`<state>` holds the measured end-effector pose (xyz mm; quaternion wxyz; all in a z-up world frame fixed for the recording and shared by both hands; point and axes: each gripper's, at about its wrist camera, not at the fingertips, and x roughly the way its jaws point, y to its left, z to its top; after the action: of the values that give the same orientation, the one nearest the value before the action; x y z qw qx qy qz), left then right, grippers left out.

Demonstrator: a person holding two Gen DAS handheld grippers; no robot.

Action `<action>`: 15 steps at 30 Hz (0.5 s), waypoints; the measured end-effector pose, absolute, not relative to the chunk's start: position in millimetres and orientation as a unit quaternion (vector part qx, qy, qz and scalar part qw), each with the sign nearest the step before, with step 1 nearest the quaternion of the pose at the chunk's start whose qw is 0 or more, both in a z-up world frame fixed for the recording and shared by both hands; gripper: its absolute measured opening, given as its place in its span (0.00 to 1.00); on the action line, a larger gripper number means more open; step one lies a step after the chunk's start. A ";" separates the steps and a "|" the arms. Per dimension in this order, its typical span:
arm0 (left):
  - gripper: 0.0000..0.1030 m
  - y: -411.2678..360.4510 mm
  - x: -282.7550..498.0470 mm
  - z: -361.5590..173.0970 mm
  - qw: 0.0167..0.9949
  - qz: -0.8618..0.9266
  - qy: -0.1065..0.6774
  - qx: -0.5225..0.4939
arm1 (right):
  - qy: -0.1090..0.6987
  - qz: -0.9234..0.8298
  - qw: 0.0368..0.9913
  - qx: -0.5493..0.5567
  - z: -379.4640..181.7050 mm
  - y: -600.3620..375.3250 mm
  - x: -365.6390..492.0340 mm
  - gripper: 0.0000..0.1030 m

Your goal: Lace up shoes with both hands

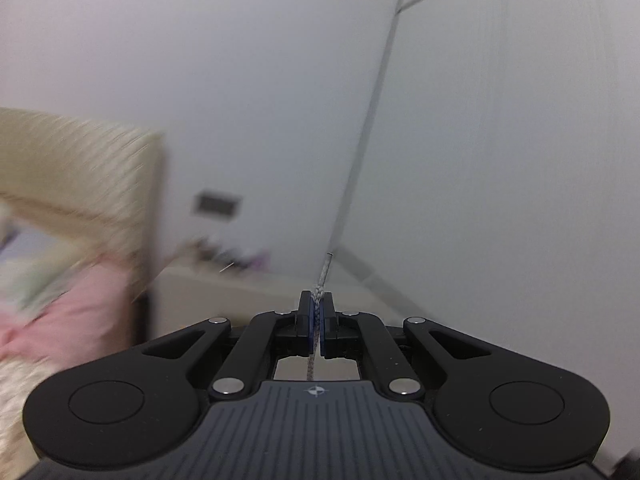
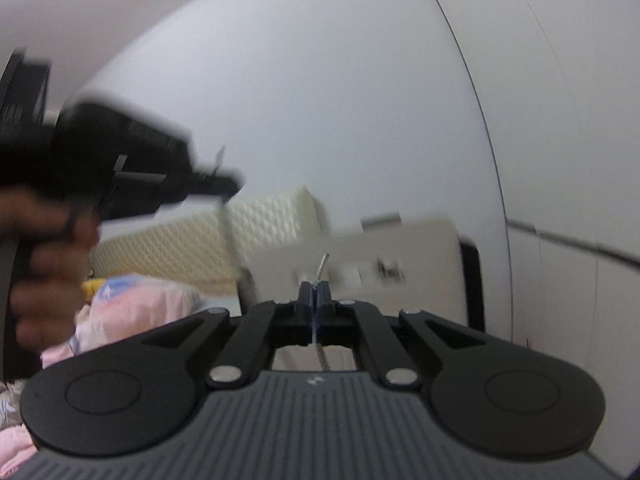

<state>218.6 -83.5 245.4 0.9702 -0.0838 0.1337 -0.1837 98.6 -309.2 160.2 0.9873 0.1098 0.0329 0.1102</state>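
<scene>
Nearest to each camera, both grippers are clamped on shoelace. The left gripper (image 1: 317, 304) has its fingers (image 1: 306, 312) pressed together on a grey braided lace (image 1: 319, 294); the stiff tip sticks out just past them and the rest of the cord drops away underneath, behind the pads. The right gripper (image 2: 315, 294) does the same with the other lace end (image 2: 322, 266): fingers together, the tip curling up beyond them and the cord trailing back below. Pinching close to the tips looks deliberate, since a short stiff end is easier to steer into an eyelet or cross over the other end.

From the right wrist view the left gripper shows again, blurred, off to the left and higher, gripped by the person's hand (image 2: 44, 264), with its lace hanging straight down from the fingers. I'd judge the two ends are being held up and apart to keep the cords taut and untangled.

The shoe itself is in neither view; it must sit below both cameras, where the cords lead, so I cannot say how far the lacing has got.

Further off lies a bed (image 2: 136, 300) with pink bedding and a quilted cream headboard (image 2: 256, 236), then a pale cabinet (image 2: 420, 264) against the white wall (image 1: 280, 80).
</scene>
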 end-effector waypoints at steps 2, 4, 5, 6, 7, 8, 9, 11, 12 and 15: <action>0.03 -77.2 221.1 209.2 0.969 -0.174 0.158 -0.074 | 0.062 0.101 0.986 0.118 135.2 -314.7 99.4 0.02; 0.03 -70.3 223.3 173.8 0.967 -0.166 0.183 -0.069 | 0.094 0.091 0.983 0.129 109.1 -321.0 99.9 0.02; 0.03 -67.4 223.8 156.4 0.965 -0.162 0.195 -0.066 | 0.109 0.086 0.981 0.135 96.5 -323.8 100.1 0.02; 0.03 -64.8 224.3 138.8 0.964 -0.157 0.207 -0.061 | 0.124 0.082 0.979 0.139 84.7 -326.2 100.0 0.02; 0.03 -62.5 224.4 122.6 0.962 -0.154 0.219 -0.055 | 0.138 0.077 0.977 0.144 72.1 -328.6 99.8 0.02; 0.03 -60.3 224.3 107.0 0.959 -0.152 0.233 -0.047 | 0.152 0.071 0.975 0.148 59.4 -331.3 99.3 0.02; 0.03 -58.2 224.2 91.4 0.957 -0.150 0.246 -0.039 | 0.165 0.067 0.973 0.150 48.0 -332.7 99.6 0.02; 0.03 -52.0 226.7 64.2 0.951 -0.148 0.269 -0.037 | 0.190 0.060 0.968 0.151 25.7 -332.2 102.7 0.02; 0.03 -48.7 228.3 51.6 0.948 -0.147 0.280 -0.039 | 0.202 0.057 0.966 0.153 14.2 -331.9 105.2 0.02; 0.03 -42.1 223.6 15.3 0.939 -0.143 0.310 -0.040 | 0.243 0.051 0.954 0.169 -22.4 -331.0 115.5 0.03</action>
<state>223.6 -42.1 15.3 0.9390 -0.0404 0.3102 -0.1427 115.5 -331.0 -22.4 0.9538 0.1690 0.2429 0.0514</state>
